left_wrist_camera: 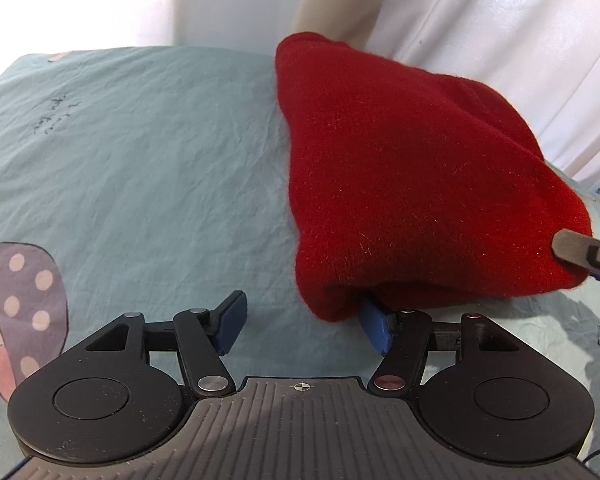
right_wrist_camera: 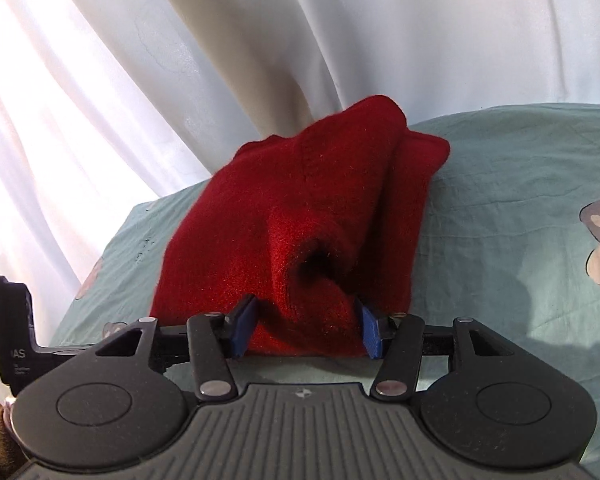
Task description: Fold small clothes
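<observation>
Left wrist view showed the left gripper [left_wrist_camera: 304, 326] low over a pale teal sheet [left_wrist_camera: 148, 168], its two blue pads spread apart; the left pad [left_wrist_camera: 230, 326] stood clear over bare sheet, while the right pad [left_wrist_camera: 374, 330] touched the near lower corner of a red knitted garment [left_wrist_camera: 412, 176], its tip tucked just under the fabric's edge. Nothing was pinched between those pads, so the jaws stood released. The garment lay in a bulky, folded heap on the right half of the sheet, reaching back to the white curtain [left_wrist_camera: 500, 40] behind. At the far right edge of that view a grey fingertip of the right gripper [left_wrist_camera: 572, 246] pressed against the garment's side. A spotted mushroom print [left_wrist_camera: 24, 304] marked the sheet at the left. In the right wrist view the right gripper [right_wrist_camera: 306, 330] had both blue pads against a bunched lump of the red knitted garment [right_wrist_camera: 300, 208], one on each side, the fabric filling the gap between them: jaws clenched on the cloth. The garment rose behind in a rounded mound with a dark hollow near its middle, resting on the teal sheet [right_wrist_camera: 520, 184] before the curtain [right_wrist_camera: 260, 40].
</observation>
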Available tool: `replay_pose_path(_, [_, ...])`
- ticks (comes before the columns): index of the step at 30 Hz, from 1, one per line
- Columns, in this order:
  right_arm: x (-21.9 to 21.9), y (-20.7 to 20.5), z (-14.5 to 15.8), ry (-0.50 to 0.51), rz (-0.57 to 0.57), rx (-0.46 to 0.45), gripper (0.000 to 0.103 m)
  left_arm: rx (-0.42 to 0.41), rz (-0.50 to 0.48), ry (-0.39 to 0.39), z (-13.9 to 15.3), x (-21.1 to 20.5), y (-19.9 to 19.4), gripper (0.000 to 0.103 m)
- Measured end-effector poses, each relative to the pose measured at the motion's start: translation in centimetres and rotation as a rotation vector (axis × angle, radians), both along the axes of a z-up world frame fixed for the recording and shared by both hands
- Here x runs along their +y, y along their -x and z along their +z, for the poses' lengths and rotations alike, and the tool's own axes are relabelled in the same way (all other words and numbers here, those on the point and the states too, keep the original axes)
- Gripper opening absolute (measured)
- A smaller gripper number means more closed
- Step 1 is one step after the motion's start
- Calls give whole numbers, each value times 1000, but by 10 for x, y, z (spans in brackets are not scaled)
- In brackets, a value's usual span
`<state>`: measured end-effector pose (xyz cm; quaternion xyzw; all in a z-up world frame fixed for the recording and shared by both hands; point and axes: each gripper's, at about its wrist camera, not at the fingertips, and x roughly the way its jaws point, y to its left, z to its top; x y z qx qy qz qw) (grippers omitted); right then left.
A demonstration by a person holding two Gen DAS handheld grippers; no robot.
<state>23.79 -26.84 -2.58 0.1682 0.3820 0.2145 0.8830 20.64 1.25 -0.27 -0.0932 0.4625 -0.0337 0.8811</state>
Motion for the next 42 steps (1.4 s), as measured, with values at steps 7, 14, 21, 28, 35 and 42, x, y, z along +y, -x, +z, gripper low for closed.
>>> replay_pose_path(7, [12,2,-3,144,9,-74,16,31,52,49,9,16,4,75])
replay_pose_path(14, [-8,1,-22,162,-65,21,29,-115,80,-33,58,33,20,81])
replay_pose_path(21, [13,-5,41,265,-95,-189,34,-160,61,-71,72,12,-30,84])
replay_pose_path(28, [75,-40,26,398,85,-177,29,-113,37,-275,55,-29,-66,90])
replay_pose_path(35, [85,-48,-7,478,108,-112,34,-98,22,-298,40,-36,-75,91])
replay_pose_path(42, [88,-43,-16,497,98,-161,35,-99,53,-283,38,-28,-76,97])
